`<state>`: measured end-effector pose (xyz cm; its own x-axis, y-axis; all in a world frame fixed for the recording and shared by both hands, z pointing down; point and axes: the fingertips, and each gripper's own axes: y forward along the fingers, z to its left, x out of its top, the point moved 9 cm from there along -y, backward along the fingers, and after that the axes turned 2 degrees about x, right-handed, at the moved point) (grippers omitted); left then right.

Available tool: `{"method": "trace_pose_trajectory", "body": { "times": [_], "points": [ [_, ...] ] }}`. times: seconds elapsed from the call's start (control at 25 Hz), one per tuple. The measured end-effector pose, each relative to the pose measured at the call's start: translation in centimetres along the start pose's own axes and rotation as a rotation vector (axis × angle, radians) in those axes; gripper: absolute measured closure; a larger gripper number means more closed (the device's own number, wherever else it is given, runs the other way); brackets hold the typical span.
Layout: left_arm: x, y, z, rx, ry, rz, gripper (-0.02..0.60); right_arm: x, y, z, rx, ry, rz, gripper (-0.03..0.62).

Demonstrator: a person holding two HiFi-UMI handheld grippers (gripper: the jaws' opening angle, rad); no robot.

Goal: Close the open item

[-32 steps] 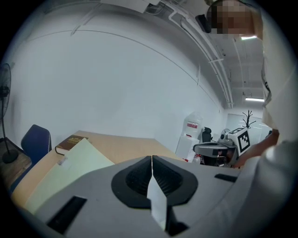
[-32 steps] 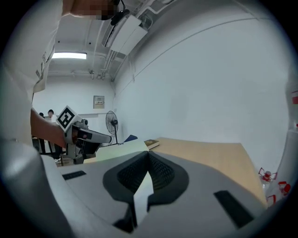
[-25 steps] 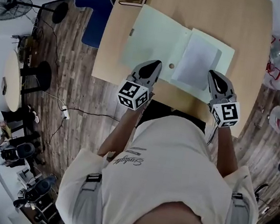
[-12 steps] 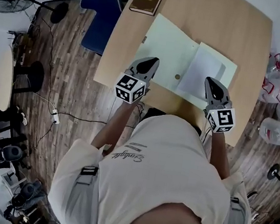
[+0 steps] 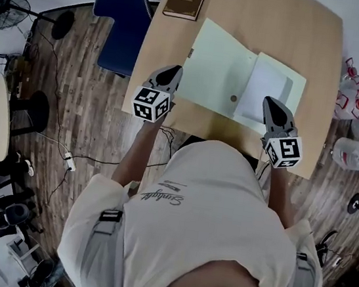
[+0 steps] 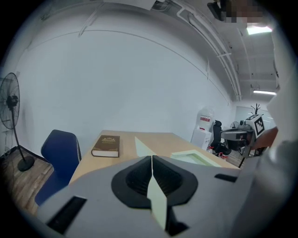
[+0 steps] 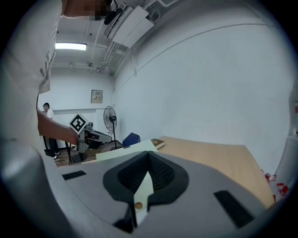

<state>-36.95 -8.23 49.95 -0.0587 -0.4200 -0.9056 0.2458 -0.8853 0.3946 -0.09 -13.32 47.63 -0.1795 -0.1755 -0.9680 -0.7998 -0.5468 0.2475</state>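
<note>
Fingers (image 6: 132, 179) of left gripper (image 5: 174, 71), shifted leftward, pinch the folder (image 5: 220, 66); right gripper (image 5: 270, 103) pinches it too.

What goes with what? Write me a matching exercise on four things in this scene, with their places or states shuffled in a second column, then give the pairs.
Things:
1. brown book with a gold emblem
2. pale green folder
3. white paper sheets
4. blue chair

Places or states:
A. lying open on the light wooden table
B. standing on the wood-plank floor by the table's left side
C. closed, at the table's far left corner
D. stacked in the folder's right half

Pairs: 1-C, 2-A, 3-D, 4-B.
</note>
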Motion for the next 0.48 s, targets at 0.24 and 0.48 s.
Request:
{"method": "trace_pose_trajectory", "body": {
  "times": [0.24,0.48],
  "points": [
    [-2.5,0.3,3.7,-0.038,-0.039,0.062,0.566,0.2,1.1,2.2,-0.044,0.021,0.019,0.599],
    [-5.8,1.5,4.5,-0.105,-0.102,0.122,0.566,1.2,1.5,2.9,-0.066,-0.006,0.04,0.599]
  ]
}}
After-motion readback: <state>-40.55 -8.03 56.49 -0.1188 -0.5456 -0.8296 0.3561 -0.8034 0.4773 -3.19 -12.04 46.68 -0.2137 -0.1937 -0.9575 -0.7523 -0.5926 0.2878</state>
